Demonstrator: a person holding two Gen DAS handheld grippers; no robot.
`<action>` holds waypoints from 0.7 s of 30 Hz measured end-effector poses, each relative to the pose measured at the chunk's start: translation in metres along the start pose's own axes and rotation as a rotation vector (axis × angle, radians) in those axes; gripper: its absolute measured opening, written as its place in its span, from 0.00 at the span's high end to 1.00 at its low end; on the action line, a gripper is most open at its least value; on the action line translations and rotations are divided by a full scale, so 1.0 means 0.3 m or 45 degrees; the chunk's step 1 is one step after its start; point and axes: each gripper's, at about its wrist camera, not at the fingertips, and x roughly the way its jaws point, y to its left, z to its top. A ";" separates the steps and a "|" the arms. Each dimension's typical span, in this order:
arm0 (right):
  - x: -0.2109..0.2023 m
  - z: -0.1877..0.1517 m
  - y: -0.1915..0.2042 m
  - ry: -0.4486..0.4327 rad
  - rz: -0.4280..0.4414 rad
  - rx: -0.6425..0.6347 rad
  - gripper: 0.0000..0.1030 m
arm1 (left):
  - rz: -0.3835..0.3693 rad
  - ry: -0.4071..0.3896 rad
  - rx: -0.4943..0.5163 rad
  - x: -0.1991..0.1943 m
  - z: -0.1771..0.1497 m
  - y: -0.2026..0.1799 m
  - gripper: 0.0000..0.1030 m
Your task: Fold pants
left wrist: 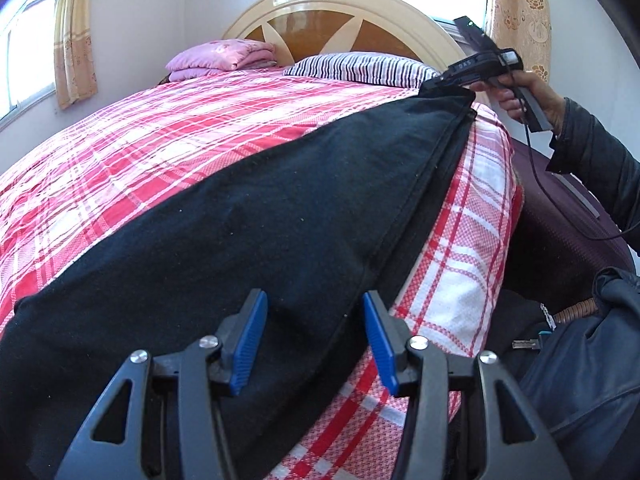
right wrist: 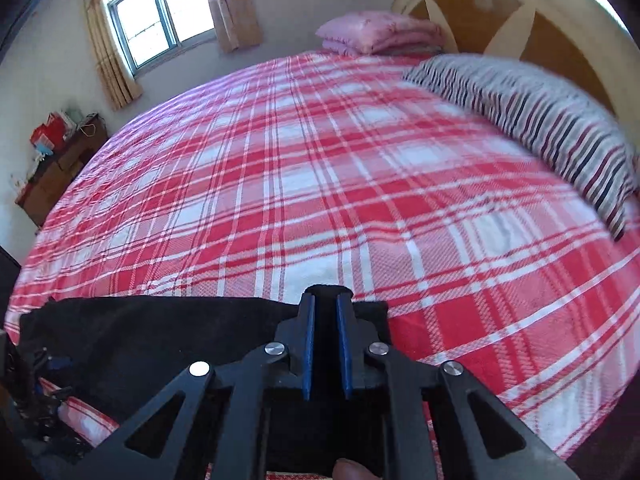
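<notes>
Black pants lie stretched along the near edge of a bed with a red and white plaid sheet. My left gripper is open, its blue pads just above the near end of the pants, close to their right edge. My right gripper is shut on the far end of the pants, with black fabric pinched between its blue pads. In the left wrist view the right gripper sits at the far corner of the pants, held by a hand.
A striped pillow and a folded pink blanket lie by the wooden headboard. A dark purple suitcase stands beside the bed. A small wooden table stands by the window wall.
</notes>
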 end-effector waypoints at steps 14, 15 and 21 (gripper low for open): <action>-0.140 -0.086 -0.088 0.008 -0.165 0.125 0.74 | 0.114 0.001 0.114 -0.018 -0.018 -0.040 0.49; -0.165 -0.109 -0.087 0.015 -0.140 0.141 0.54 | 0.116 0.000 0.120 -0.017 -0.022 -0.042 0.49; -0.179 -0.168 -0.102 -0.001 -0.056 0.269 0.42 | 0.120 -0.005 0.108 -0.003 -0.003 -0.036 0.49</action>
